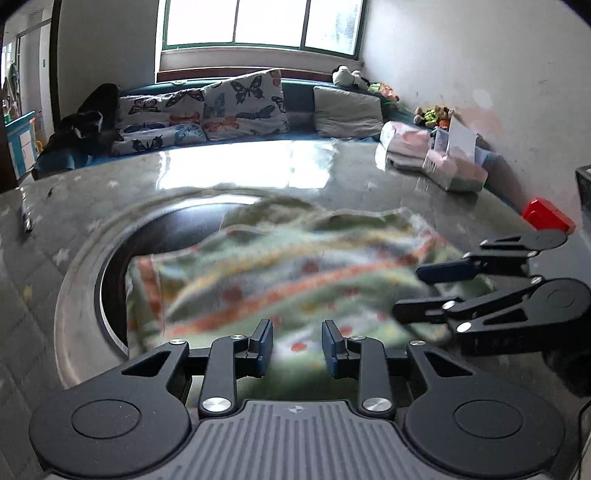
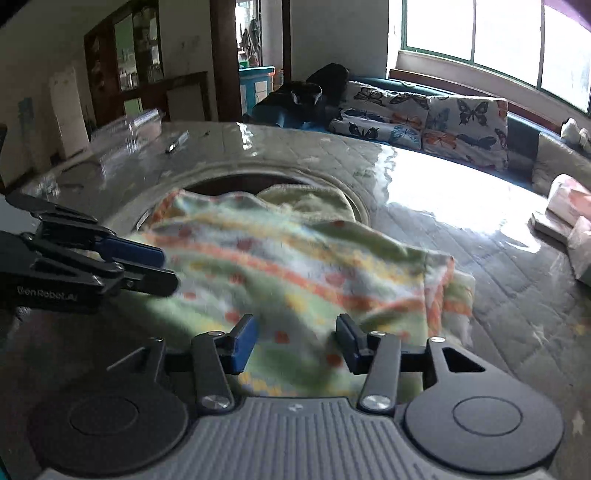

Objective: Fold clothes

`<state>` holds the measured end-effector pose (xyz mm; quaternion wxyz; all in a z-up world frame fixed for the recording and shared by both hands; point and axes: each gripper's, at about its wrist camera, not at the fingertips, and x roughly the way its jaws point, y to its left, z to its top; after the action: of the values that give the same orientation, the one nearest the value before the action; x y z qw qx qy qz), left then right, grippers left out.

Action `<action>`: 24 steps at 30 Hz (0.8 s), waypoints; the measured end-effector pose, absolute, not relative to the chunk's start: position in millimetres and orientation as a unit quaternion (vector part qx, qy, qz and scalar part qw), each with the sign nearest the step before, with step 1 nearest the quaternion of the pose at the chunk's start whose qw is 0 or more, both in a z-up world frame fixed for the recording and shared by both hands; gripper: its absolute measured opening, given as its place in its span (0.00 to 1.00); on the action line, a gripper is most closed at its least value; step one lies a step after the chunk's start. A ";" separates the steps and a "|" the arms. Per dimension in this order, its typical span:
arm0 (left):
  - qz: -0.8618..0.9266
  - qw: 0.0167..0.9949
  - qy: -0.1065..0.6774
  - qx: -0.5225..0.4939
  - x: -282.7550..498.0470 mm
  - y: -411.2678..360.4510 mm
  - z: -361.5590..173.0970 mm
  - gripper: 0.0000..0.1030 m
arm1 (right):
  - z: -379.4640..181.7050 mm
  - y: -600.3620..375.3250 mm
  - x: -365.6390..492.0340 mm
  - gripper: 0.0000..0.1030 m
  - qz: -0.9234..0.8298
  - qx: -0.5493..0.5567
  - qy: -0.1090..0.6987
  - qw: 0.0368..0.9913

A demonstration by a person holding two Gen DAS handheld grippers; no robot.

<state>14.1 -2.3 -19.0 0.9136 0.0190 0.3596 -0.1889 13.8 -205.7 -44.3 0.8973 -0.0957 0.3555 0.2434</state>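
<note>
Left wrist view first: your left gripper (image 1: pixel 297 349) sits low in the frame with its blue-padded jaws parted by a modest gap, and the pads press on nothing. Between and under them lies the soft green fleece cloth with orange, yellow and white stripes and red dots (image 1: pixel 280 280), blurred but clearly spread beneath the fingertips rather than pinched. Whether the pads brush the fabric, you cannot tell from this angle.

Right wrist view shows your right gripper (image 2: pixel 297 341) with its jaws standing wider apart than the left's, also empty; the same cloth (image 2: pixel 295 266) lies below the gap. Each gripper appears in the other's picture, coming in from the side: the right one (image 1: pixel 424 291) reaches over the cloth's right end, the left one (image 2: pixel 166 269) over its left end, both with a visible gap between the fingers.

Just beyond your fingers, the cloth lies in a loosely bunched heap, part of it draped into a dark round recess with a silvery metal rim (image 1: pixel 79 295) set in the grey quilted table cover with pale stars (image 1: pixel 110 192). Farther back on the table sit stacked pink-and-white packages (image 1: pixel 436 155). Beyond the table's far edge, butterfly-print cushions (image 1: pixel 243 107) line a teal bench under a bright window (image 1: pixel 262 22).
</note>
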 end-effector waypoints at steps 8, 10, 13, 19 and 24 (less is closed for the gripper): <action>-0.176 0.917 0.358 0.008 -0.8 14.3 -24.5 0.37 | -41.2 -221.5 -1.4 0.50 0.240 -0.094 0.367 0.894; -0.172 0.917 0.359 0.000 -2.1 18.9 -22.2 0.37 | -36.5 -225.6 -1.6 0.51 0.239 -0.092 0.366 0.895; -0.162 0.921 0.354 -0.007 -3.8 25.1 -15.8 0.42 | -28.1 -229.0 8.3 0.56 0.233 -0.080 0.352 0.903; -0.141 0.922 0.359 -0.019 1.0 39.7 -19.8 0.44 | -31.1 -240.5 38.0 0.58 0.206 -0.043 0.351 0.912; -0.133 0.921 0.365 -0.025 1.2 49.8 -24.0 0.47 | -42.9 -266.3 46.6 0.58 0.164 -0.005 0.373 0.913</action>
<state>1.2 49.8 -24.0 0.9214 -0.0251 0.3646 -0.1325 46.6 -266.3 -42.9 0.9133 -0.0051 0.3728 0.1639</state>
